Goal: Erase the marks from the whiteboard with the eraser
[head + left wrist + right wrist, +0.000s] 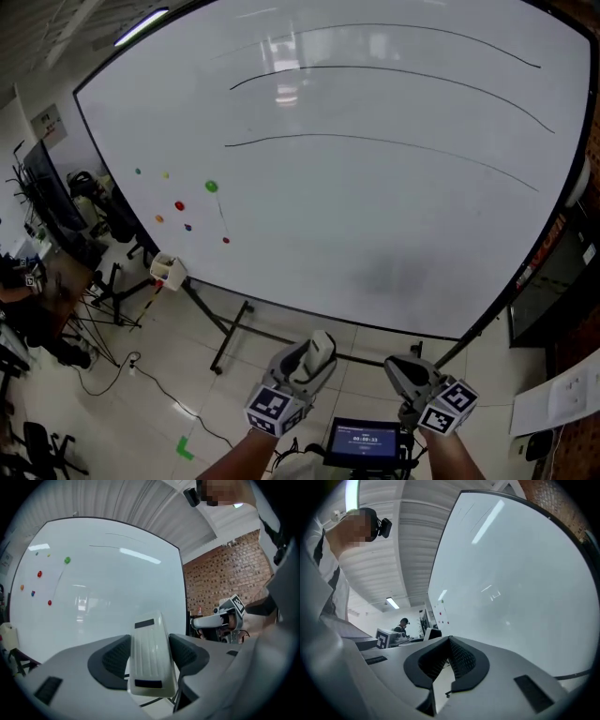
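A big whiteboard (375, 206) fills the head view, with three long black curved lines: top (394, 28), middle (394, 73), lower (375, 141). A faint grey smudge (394, 277) sits low on the board. My left gripper (315, 354) is held below the board's bottom edge, shut on a white eraser (322, 348). In the left gripper view the eraser (150, 656) stands clamped between the dark pads (115, 657). My right gripper (397, 368) is beside it, apart from the board. Its jaws (449, 645) meet with nothing between them.
Coloured magnets cluster on the board's left, among them a green one (211, 187) and a red one (179, 205). A white box (167, 271) hangs at the lower left corner. The stand's legs (230, 337) cross the floor. A small screen (365, 441) is by my hands. Desks and a person (19, 295) are at left.
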Motion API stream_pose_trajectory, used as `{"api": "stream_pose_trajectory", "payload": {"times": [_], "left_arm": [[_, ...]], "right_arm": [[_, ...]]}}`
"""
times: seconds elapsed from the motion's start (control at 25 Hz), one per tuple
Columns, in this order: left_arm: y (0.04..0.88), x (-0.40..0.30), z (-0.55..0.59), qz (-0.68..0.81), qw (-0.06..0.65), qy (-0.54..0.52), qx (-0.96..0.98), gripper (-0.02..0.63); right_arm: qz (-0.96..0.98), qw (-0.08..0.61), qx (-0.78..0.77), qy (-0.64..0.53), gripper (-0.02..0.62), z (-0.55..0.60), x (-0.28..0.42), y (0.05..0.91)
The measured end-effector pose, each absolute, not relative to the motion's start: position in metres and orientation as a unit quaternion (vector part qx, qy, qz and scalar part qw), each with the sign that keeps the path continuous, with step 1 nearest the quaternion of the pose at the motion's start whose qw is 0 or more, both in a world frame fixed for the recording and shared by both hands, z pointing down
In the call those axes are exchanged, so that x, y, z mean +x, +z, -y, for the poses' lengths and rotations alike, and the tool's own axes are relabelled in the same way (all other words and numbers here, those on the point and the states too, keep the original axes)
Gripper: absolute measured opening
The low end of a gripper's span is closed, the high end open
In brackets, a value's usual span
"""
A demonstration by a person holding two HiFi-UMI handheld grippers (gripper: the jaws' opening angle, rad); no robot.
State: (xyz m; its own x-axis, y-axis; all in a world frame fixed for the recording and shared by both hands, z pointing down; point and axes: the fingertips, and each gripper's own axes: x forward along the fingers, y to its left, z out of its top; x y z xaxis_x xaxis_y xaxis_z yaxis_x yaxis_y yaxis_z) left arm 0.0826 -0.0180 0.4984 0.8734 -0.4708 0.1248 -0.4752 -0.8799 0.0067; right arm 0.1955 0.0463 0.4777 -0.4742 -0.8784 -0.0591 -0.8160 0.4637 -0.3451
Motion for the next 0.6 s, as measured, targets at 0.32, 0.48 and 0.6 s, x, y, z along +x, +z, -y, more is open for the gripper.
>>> {"api": "stream_pose_trajectory", "payload": {"times": [0.32, 0.48, 0.6], "left_arm": [[0.491, 0.046, 0.012, 0.241, 0.024, 0.028, 0.97, 0.287], [0.494, 0.057, 0.01, 0.229, 0.027, 0.023, 0.973, 0.288], [0.491, 0.056, 0.002, 0.222, 0.023, 0.016, 0.975, 0.29]], "right_arm": [[-0.858, 0.093, -0.492, -0.114, 0.028, -0.038, 0.154, 0.47], [-0.852, 0.091, -0.504, -0.112, 0.028, -0.043, 0.16, 0.468], [-0.85, 0.094, -0.509, -0.101, 0.028, -0.052, 0.157, 0.463]]}}
